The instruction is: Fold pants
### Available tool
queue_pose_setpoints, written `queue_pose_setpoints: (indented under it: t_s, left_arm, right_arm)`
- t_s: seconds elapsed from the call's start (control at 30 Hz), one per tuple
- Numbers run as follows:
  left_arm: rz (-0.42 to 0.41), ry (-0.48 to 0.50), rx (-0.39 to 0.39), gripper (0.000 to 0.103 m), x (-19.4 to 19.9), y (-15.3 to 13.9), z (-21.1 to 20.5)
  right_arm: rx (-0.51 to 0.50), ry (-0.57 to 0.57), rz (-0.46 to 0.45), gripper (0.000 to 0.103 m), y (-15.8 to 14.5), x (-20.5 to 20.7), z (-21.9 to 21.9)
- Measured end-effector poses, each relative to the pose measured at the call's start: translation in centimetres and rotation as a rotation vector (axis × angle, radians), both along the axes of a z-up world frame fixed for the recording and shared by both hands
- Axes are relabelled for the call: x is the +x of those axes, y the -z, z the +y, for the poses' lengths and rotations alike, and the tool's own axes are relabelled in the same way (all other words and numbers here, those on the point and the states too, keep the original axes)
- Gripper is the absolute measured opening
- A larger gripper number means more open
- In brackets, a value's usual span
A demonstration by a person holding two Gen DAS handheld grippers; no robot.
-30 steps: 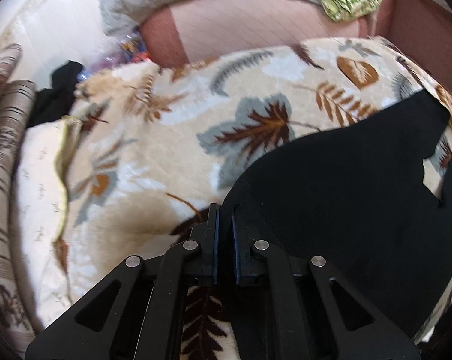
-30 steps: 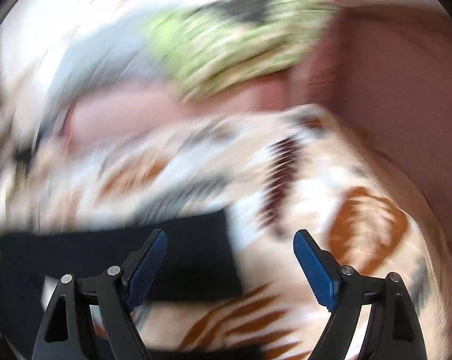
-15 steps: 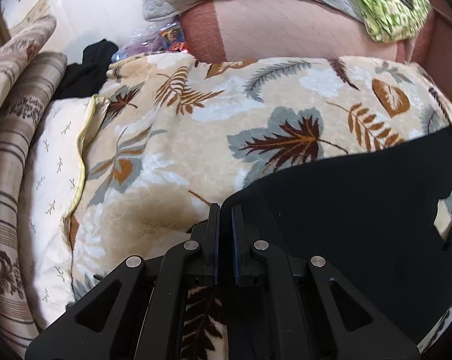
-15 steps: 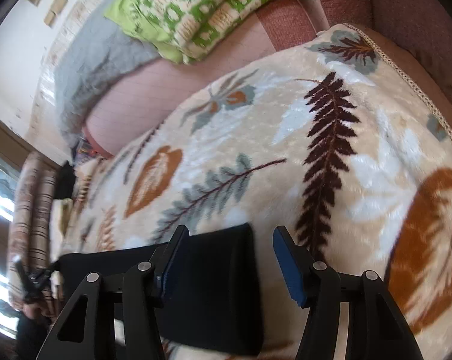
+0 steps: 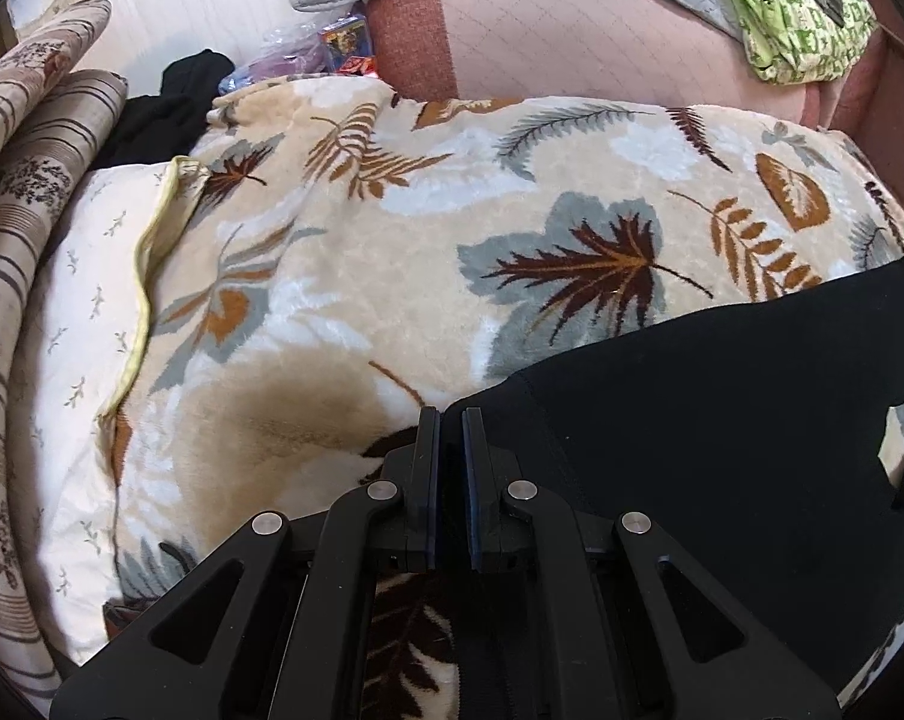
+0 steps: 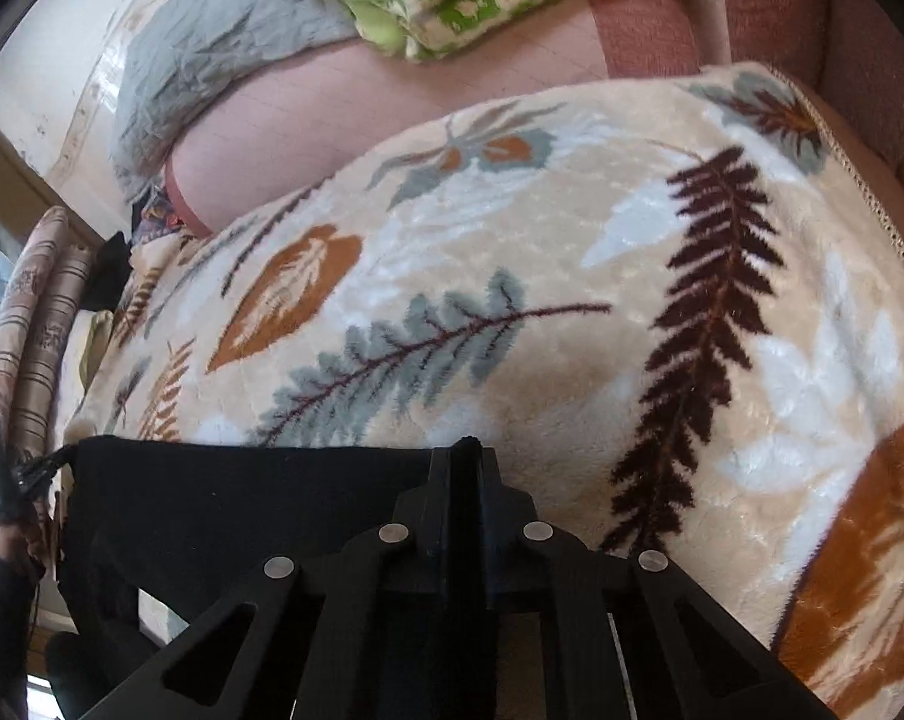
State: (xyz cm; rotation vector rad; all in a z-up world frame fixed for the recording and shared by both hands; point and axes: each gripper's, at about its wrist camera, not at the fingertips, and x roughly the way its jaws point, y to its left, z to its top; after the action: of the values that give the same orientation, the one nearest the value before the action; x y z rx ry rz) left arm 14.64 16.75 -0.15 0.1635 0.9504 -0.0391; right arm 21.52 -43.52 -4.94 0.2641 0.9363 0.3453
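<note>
- The leaf-print blanket (image 5: 392, 276) covers the bed, and the black pants (image 5: 721, 420) lie spread across its near side, one long edge running straight between both grippers.
- Half a second ago the right gripper (image 6: 460, 468) stood wide open at the pants' corner; now its fingers are pressed together on that corner, so both ends look secured, and the fold can likely begin.
- The left gripper (image 5: 450, 438) is unchanged, fingers nearly closed, pinching the opposite corner.
- Beyond the pants' edge, bare blanket offers open room; pillows (image 5: 26, 192) and a pink cushion (image 5: 571, 42) border it.
</note>
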Motion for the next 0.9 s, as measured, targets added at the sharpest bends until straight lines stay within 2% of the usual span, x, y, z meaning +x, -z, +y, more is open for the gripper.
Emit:
queue_pose_setpoints:
  t_s: [0.07, 0.2, 0.4, 0.47, 0.57, 0.7, 0.9]
  left_arm:
    - [-0.003, 0.008, -0.001, 0.006, -0.1, 0.0, 0.0]
    - [-0.026, 0.022, 0.005, 0.005, -0.7, -0.5, -0.1]
    - [-0.116, 0.086, 0.025, 0.004, -3.6, -3.2, -0.8]
    - [-0.157, 0.119, 0.062, 0.004, -5.4, -4.0, -1.3]
    - [-0.224, 0.148, 0.078, 0.004, -8.1, -4.9, -1.5]
    - [-0.265, 0.182, 0.12, 0.004, -11.8, -4.7, -1.6]
    - [-0.28, 0.22, 0.082, 0.004, -16.6, -3.6, -0.2]
  right_arm:
    - [-0.01, 0.002, -0.026, 0.006, -0.6, -0.4, -0.1]
    - [-0.092, -0.03, -0.09, 0.006, -2.2, -1.7, 0.7]
    - [-0.249, -0.154, -0.228, 0.006, -5.1, -5.9, 3.1]
    - [-0.26, -0.181, -0.25, 0.006, -5.5, -7.4, 3.5]
    - [-0.283, -0.172, -0.292, 0.005, -6.1, -10.1, 3.6]
    - [-0.312, -0.196, -0.318, 0.005, -6.1, -13.7, 3.9]
    - [-0.319, -0.228, -0.342, 0.005, -5.6, -18.9, 3.5]
